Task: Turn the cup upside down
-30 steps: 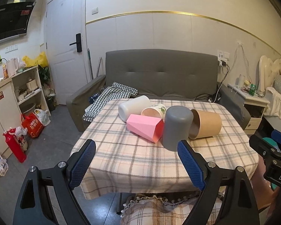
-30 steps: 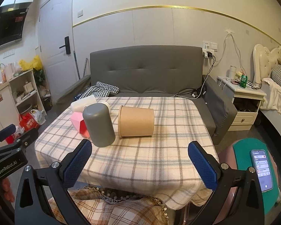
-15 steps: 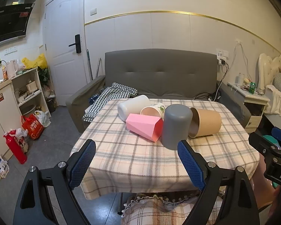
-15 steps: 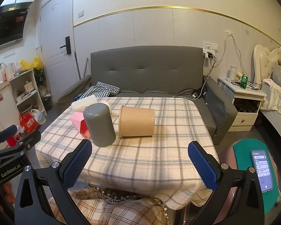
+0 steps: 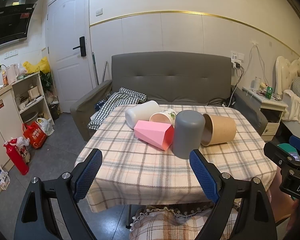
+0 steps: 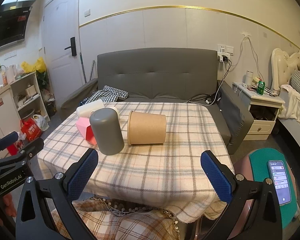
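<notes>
Kraft cup (image 6: 147, 127) lies on its side right of the grey cup (image 6: 107, 131), axis crosswise; right gripper (image 6: 150, 174) nearer; both grippers (image 5: 145, 177) spread, empty

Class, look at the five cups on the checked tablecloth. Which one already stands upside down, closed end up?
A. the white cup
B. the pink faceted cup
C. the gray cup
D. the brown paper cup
C: the gray cup stands mouth-down with its rounded closed end on top, while the other four lie on their sides.
</notes>
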Demonstrator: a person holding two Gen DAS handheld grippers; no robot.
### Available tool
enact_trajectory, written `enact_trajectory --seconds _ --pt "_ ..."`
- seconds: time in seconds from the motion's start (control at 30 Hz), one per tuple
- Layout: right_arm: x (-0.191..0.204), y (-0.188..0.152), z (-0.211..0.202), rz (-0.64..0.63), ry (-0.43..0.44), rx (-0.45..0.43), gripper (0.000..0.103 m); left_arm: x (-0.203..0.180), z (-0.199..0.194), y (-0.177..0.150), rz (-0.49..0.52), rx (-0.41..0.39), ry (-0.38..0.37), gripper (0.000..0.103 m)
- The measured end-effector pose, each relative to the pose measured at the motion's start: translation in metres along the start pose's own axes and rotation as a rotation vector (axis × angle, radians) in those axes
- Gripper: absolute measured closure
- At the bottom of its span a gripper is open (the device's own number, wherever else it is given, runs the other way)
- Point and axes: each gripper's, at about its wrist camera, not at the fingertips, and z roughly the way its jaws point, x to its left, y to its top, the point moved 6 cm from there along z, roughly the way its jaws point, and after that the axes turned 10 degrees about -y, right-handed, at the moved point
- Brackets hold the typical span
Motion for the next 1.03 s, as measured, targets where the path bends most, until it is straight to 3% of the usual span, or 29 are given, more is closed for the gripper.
enact_trajectory --seconds 1.03 --pt "0.0031 -0.0065 0.0050 -0.004 0.005 0.014 0.000 0.0017 0.0005 -0.0044 0.010 0.017 -0.016 0.011"
